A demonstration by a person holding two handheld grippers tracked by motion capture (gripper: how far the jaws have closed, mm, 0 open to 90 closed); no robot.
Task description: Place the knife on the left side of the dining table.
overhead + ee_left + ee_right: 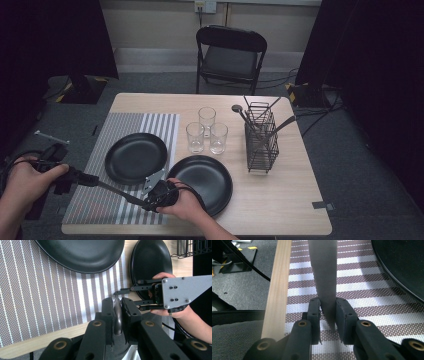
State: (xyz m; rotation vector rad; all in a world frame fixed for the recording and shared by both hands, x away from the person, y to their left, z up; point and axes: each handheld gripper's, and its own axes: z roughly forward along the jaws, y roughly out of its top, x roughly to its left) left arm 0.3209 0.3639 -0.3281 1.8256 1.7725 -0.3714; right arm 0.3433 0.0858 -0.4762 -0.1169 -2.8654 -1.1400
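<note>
A dark table knife (pixel 116 191) hangs level over the striped placemat (pixel 95 200), held at both ends. My left gripper (pixel 93 180) is shut on its handle (pixel 118 318), which stands between the pads in the left gripper view. My right gripper (pixel 145 203) grips the blade's tip. In the right gripper view the serrated blade (pixel 323 270) runs up from between the two jaws of that gripper (pixel 328 312), edge-on against the pads. The right gripper (pixel 120 296) with its grey plate also shows in the left gripper view, just beyond the knife.
Two black plates lie ahead: one (pixel 135 157) on the placemat, one (pixel 205 180) on bare wood under my right hand. Three glasses (pixel 206 132) stand mid-table. A wire cutlery rack (pixel 261 142) with utensils stands to the right. A folding chair (pixel 230 52) faces the far edge.
</note>
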